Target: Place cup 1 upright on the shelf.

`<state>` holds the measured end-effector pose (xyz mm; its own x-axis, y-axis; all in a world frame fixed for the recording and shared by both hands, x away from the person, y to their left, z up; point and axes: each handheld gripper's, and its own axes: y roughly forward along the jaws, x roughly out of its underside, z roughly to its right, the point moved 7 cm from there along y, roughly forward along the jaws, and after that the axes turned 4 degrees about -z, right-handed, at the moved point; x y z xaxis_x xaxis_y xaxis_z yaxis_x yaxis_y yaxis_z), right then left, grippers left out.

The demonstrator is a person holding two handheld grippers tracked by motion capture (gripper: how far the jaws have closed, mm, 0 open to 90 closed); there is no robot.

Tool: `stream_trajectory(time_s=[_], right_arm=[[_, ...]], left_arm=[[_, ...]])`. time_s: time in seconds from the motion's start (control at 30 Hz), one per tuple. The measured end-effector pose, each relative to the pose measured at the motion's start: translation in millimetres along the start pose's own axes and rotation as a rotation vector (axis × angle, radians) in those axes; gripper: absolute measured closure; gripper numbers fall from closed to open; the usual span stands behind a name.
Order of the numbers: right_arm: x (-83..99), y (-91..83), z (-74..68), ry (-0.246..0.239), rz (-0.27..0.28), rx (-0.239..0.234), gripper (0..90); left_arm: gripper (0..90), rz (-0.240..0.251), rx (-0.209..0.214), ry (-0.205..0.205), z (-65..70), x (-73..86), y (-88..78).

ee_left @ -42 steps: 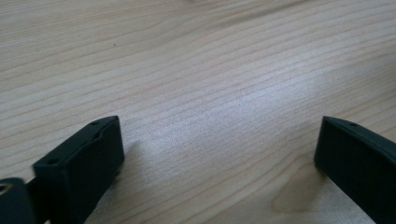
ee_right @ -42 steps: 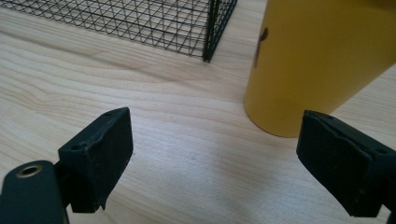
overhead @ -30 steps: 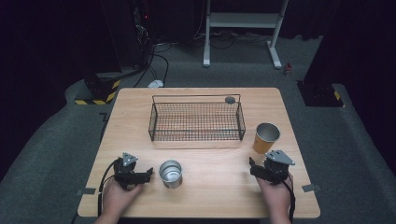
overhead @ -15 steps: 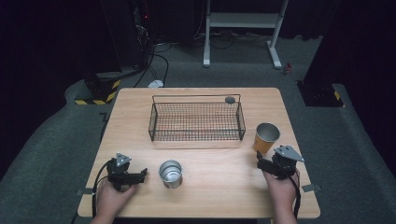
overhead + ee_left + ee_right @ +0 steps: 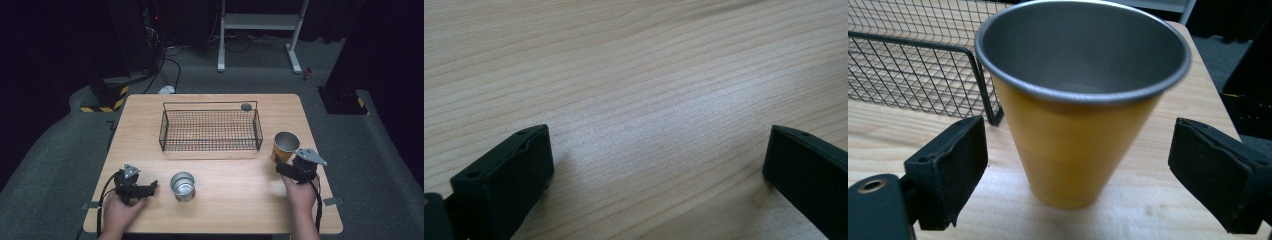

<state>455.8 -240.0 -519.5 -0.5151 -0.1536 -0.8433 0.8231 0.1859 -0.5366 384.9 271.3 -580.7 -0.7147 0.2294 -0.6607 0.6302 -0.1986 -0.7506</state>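
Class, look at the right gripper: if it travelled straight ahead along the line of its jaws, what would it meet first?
Most likely the orange cup. In the right gripper view it stands upright directly ahead, centred between the open jaws of the right gripper; the wire basket sits off to the side, behind it.

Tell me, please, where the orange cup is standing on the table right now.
In the high view the orange cup stands upright on the table's right side, just off the wire basket's right end; the right gripper faces it, open jaws either side without touching.
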Motion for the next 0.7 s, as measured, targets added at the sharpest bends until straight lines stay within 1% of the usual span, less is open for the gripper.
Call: stream_trajectory(time_s=[0.1, 0.2, 0.33, 0.53, 0.7], right_arm=[[-3.4, 3.6, -1.8, 0.0, 0.013, -0.005, 9.1], [-4.7, 6.2, -3.1, 0.009, 0.008, -0.008, 9.1], [-9.3, 10.3, -2.9, 0.009, 0.021, -0.001, 9.1], [-14.7, 17.4, -1.0, 0.038, 0.031, -0.011, 9.7], [-16.5, 19.7, -0.5, 0.046, 0.031, -0.014, 10.3]], left_arm=[[0.4, 0.0, 0.0, 0.001, -0.3, -0.1, 0.0], [0.4, 0.0, -0.001, 0.0, -0.6, -0.1, 0.0], [0.4, -0.002, -0.001, 0.001, -0.6, 0.0, -0.1], [0.4, -0.001, -0.003, -0.003, -1.0, 0.0, -0.1], [0.4, -0.002, -0.004, -0.004, -1.1, 0.0, -0.2]])
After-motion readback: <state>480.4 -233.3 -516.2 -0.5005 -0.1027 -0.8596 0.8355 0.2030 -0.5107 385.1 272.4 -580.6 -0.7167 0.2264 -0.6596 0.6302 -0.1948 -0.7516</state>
